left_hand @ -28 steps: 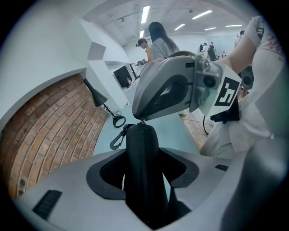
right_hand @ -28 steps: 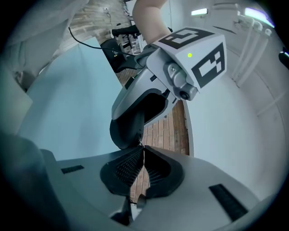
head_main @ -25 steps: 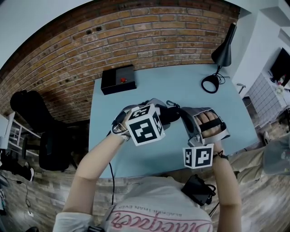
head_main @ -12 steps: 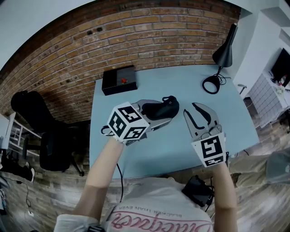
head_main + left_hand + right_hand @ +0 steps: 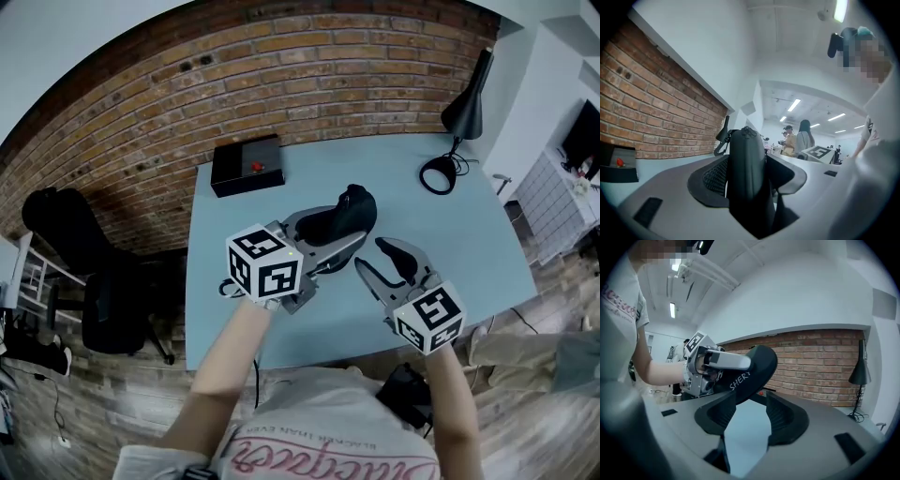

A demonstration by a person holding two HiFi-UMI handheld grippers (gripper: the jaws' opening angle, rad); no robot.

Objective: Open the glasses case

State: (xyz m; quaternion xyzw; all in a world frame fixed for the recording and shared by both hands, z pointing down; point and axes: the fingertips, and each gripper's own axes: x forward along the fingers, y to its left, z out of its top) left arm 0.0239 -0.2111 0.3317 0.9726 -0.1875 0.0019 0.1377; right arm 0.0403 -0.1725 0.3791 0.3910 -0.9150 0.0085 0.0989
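A black glasses case (image 5: 336, 221) with white lettering is held above the blue table (image 5: 450, 225), one end raised toward the far side. My left gripper (image 5: 339, 232) is shut on it, a jaw on each flat side. In the left gripper view the case (image 5: 745, 197) stands edge-on and fills the gap of the left gripper (image 5: 749, 161), its zip pull (image 5: 746, 130) at the far end. My right gripper (image 5: 375, 255) hangs just right of the case, jaws opening, nothing between them. The right gripper view shows the right gripper (image 5: 750, 413), with the case (image 5: 752, 371) past its left jaw.
A black box with a red button (image 5: 246, 164) sits at the table's far left. A black desk lamp (image 5: 459, 112) stands at the far right corner. A dark chair (image 5: 103, 300) is left of the table. A black object (image 5: 408, 394) lies near the person's lap.
The right gripper has rolled over, drawn back from the case and opened its jaws. The left gripper has rolled too and lifted the case, tipping its far end up.
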